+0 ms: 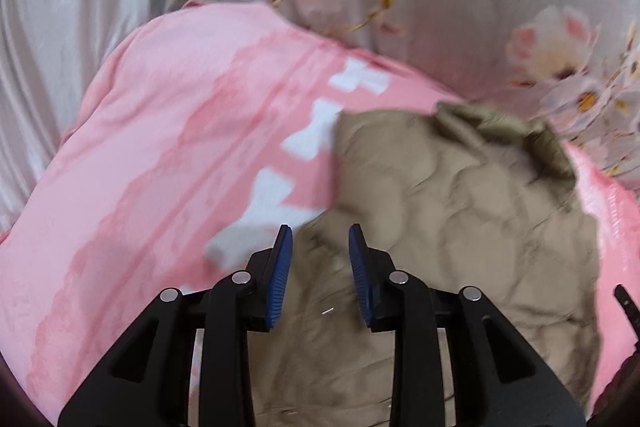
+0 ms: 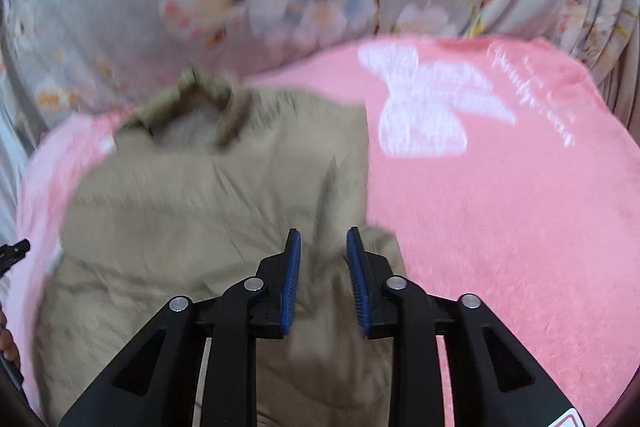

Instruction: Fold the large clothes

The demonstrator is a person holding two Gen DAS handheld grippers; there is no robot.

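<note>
Both tongs, left (image 1: 320, 239) and right (image 2: 323, 241), tilt down, parted, over khaki jacket (image 2: 208, 203).

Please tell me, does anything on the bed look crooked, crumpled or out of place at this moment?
Only the khaki jacket: it lies slightly askew on the pink blanket, its collar rumpled and standing up, its surface wrinkled. Nothing looks spilled or damaged, though both views are blurred.

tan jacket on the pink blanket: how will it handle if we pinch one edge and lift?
Probably floppy: the tan jacket lies creased and rumpled on the pink blanket, so it should drape and sag from a single pinch. It looks quilted and puffy, so likely light for its bulk. The collar stands up crumpled and may flop over.
</note>
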